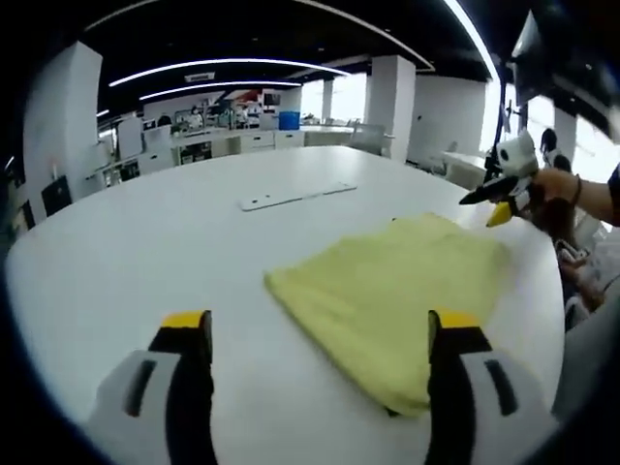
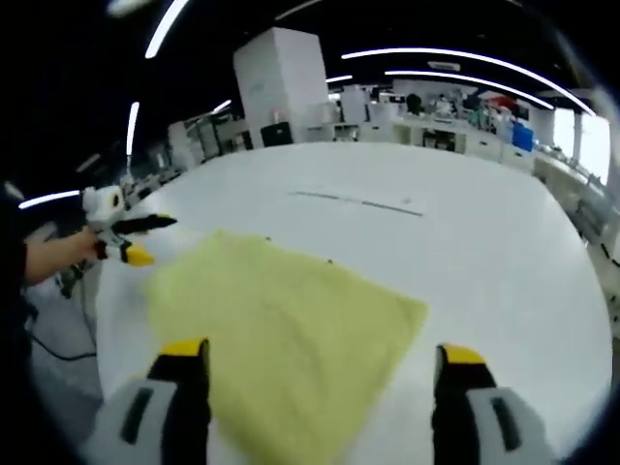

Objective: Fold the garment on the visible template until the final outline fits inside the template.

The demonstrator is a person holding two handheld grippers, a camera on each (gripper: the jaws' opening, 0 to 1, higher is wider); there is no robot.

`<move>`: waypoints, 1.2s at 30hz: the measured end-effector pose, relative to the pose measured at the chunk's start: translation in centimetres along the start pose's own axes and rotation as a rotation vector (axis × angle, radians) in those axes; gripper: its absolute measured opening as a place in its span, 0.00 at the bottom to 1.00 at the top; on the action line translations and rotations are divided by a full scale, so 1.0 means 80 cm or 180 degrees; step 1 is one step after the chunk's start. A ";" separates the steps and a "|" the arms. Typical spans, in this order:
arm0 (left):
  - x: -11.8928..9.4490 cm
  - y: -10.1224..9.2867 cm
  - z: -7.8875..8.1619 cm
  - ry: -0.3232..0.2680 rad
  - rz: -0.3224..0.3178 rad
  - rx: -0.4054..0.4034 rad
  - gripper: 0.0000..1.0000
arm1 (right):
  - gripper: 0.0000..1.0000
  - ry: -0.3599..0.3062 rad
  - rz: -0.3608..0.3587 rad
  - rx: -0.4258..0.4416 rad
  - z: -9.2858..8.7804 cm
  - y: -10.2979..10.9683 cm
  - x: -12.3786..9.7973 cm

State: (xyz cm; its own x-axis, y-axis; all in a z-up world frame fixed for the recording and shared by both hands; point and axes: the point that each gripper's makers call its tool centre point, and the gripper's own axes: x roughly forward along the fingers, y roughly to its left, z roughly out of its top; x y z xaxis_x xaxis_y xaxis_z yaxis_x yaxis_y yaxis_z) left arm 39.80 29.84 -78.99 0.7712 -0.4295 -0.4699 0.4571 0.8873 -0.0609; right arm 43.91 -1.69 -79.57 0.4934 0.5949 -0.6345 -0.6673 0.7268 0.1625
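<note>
Garment (image 1: 402, 291): pale yellow cloth, folded flat into a rough quadrilateral, single compact stack. Lies on the white surface (image 1: 145, 252), edges fairly straight, one corner pointing toward the surface's middle. Top face smooth, a few soft creases. In the right gripper view the garment (image 2: 281, 329) sits as a tilted rectangle, near edge running under the bottom of the view, left part blurred. Template outline: can't make it out clearly; a small dark mark peeks out at the garment's near corner in the left gripper view.
</note>
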 end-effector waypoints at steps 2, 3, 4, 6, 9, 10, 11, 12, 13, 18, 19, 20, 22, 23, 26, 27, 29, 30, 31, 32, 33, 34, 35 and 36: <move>-0.007 -0.010 -0.007 0.0039 -0.0039 0.0000 0.91 | 0.98 0.0019 0.0006 -0.0047 -0.005 0.004 -0.006; -0.010 -0.014 -0.008 0.0048 -0.0047 0.0008 0.91 | 0.99 0.0026 0.0006 -0.0061 -0.007 0.006 -0.008; -0.014 -0.018 -0.010 0.0060 -0.0057 0.0015 0.91 | 0.99 0.0038 0.0011 -0.0068 -0.011 0.008 -0.012; -0.020 -0.023 -0.015 0.0088 -0.0077 0.0047 0.89 | 0.98 0.0039 0.0024 -0.0067 -0.016 0.012 -0.018; -0.033 -0.032 -0.023 0.0128 -0.0131 0.0039 0.82 | 0.96 0.0050 0.0040 -0.0074 -0.025 0.019 -0.028; -0.039 -0.035 -0.027 0.0134 -0.0148 0.0047 0.80 | 0.95 0.0050 0.0041 -0.0093 -0.029 0.023 -0.031; -0.042 -0.040 -0.030 0.0152 -0.0169 0.0048 0.78 | 0.94 0.0051 0.0039 -0.0115 -0.033 0.026 -0.035; -0.045 -0.042 -0.033 0.0162 -0.0172 0.0048 0.74 | 0.93 0.0052 0.0035 -0.0125 -0.035 0.026 -0.036; -0.047 -0.044 -0.036 0.0169 -0.0185 0.0059 0.71 | 0.92 0.0051 0.0023 -0.0131 -0.039 0.028 -0.040; -0.054 -0.059 -0.050 0.0203 -0.0235 -0.0027 0.54 | 0.80 -0.0003 0.0032 -0.0116 -0.050 0.032 -0.046; -0.054 -0.061 -0.054 0.0215 -0.0239 -0.0043 0.52 | 0.78 -0.0008 0.0022 -0.0109 -0.052 0.034 -0.048; -0.054 -0.062 -0.056 0.0220 -0.0236 -0.0060 0.48 | 0.75 -0.0021 -0.0005 -0.0113 -0.056 0.033 -0.051; -0.055 -0.066 -0.058 0.0212 -0.0229 -0.0104 0.41 | 0.70 -0.0058 -0.0056 -0.0115 -0.060 0.031 -0.054; -0.053 -0.066 -0.061 0.0206 -0.0228 -0.0133 0.39 | 0.68 -0.0063 -0.0070 -0.0110 -0.062 0.030 -0.055; -0.053 -0.067 -0.066 0.0221 -0.0224 -0.0166 0.32 | 0.61 -0.0094 -0.0087 -0.0060 -0.069 0.029 -0.058; -0.053 -0.069 -0.066 0.0231 -0.0221 -0.0173 0.30 | 0.60 -0.0092 -0.0092 -0.0050 -0.071 0.029 -0.058; -0.053 -0.069 -0.068 0.0235 -0.0211 -0.0199 0.26 | 0.57 -0.0086 -0.0117 -0.0048 -0.076 0.027 -0.058; -0.053 -0.069 -0.070 0.0231 -0.0209 -0.0231 0.24 | 0.56 -0.0082 -0.0129 -0.0043 -0.078 0.027 -0.059; -0.052 -0.069 -0.073 0.0228 -0.0211 -0.0250 0.22 | 0.56 -0.0078 -0.0138 -0.0035 -0.082 0.027 -0.059; -0.051 -0.071 -0.075 0.0229 -0.0226 -0.0277 0.21 | 0.54 -0.0073 -0.0144 -0.0025 -0.084 0.026 -0.058; -0.051 -0.072 -0.076 0.0237 -0.0233 -0.0298 0.20 | 0.52 -0.0058 -0.0146 -0.0006 -0.089 0.025 -0.057; -0.050 -0.073 -0.078 0.0251 -0.0235 -0.0297 0.20 | 0.50 -0.0037 -0.0152 0.0015 -0.092 0.024 -0.056; -0.051 -0.075 -0.078 0.0264 -0.0236 -0.0296 0.20 | 0.49 -0.0018 -0.0166 0.0031 -0.097 0.023 -0.055; -0.051 -0.076 -0.079 0.0271 -0.0237 -0.0299 0.19 | 0.48 -0.0012 -0.0173 0.0036 -0.100 0.024 -0.056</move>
State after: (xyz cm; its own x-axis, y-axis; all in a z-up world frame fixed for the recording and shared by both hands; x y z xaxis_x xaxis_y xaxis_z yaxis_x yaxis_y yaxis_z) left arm 31.11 27.27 -82.28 0.6945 -0.4824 -0.5338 0.4650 0.8671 -0.1787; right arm 35.97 -5.69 -82.44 0.5309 0.5557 -0.6398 -0.6331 0.7619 0.1365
